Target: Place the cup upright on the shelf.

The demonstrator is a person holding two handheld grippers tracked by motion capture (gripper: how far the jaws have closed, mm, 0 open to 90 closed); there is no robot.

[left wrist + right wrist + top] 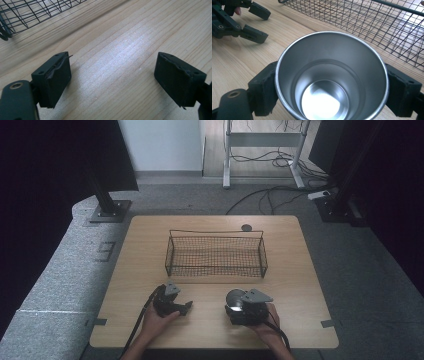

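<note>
A shiny steel cup (329, 80) stands upright and empty between the jaws of my right gripper (330, 87), which press on both its sides. From above, that cup (235, 298) sits at the front right of the wooden table (295, 270), with the right gripper (246, 307) around it. My left gripper (186, 307) rests at the front left with its jaws wide apart. In the left gripper view its fingers (56, 77) frame bare wood, the gripper (120, 80) holding nothing. The left gripper (253, 22) also lies off to the upper left in the right gripper view.
A black wire mesh basket (216, 254) stands empty in the middle of the table, just beyond both grippers; its mesh (372, 22) is close to the cup. A small dark round disc (246, 227) sits at the table's far edge. Cables trail from both grippers.
</note>
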